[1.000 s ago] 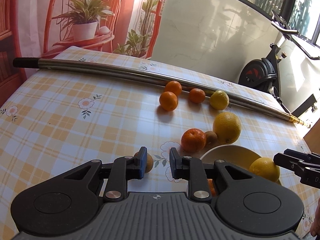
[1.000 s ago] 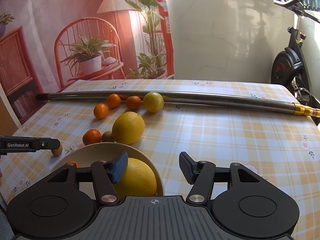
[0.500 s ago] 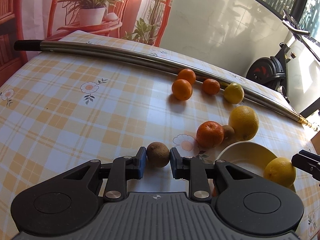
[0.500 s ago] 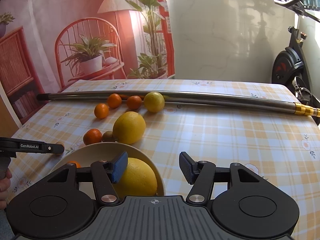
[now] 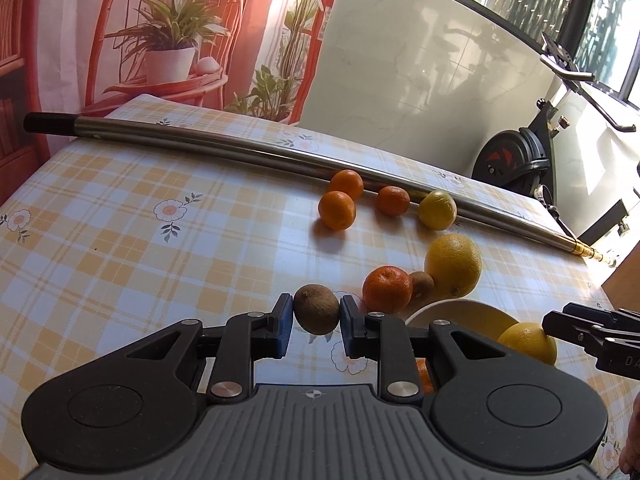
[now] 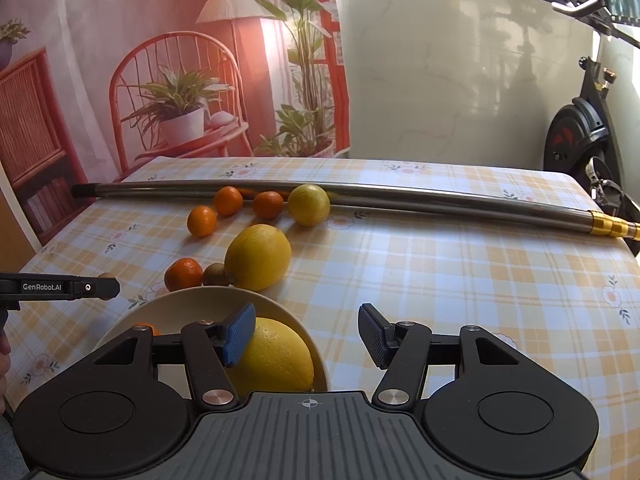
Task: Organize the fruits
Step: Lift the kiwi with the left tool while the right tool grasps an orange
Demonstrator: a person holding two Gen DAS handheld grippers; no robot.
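Left wrist view: left gripper (image 5: 316, 326) clamped on a brown kiwi (image 5: 316, 309), both blue pads touching its sides; whether it is lifted clear of the checked tablecloth (image 5: 120, 240) cannot be told. Right gripper (image 6: 307, 330) hangs over the cream bowl (image 6: 180, 304), jaws spread wide, holding nothing.

Done, by my reading: bowl holds one large yellow citrus (image 6: 276, 356) and a small orange piece (image 6: 144, 327) at its left side, mostly hidden.

Left on the cloth: a mandarin (image 5: 387, 289), a second kiwi (image 5: 421, 283) and a big yellow fruit (image 5: 454, 265) bunched just beside the bowl; three mandarins and a lemon (image 5: 437, 210) further off, near the metal pole (image 5: 200, 144). Roughly a quarter through, kiwi likely bound for the bowl next
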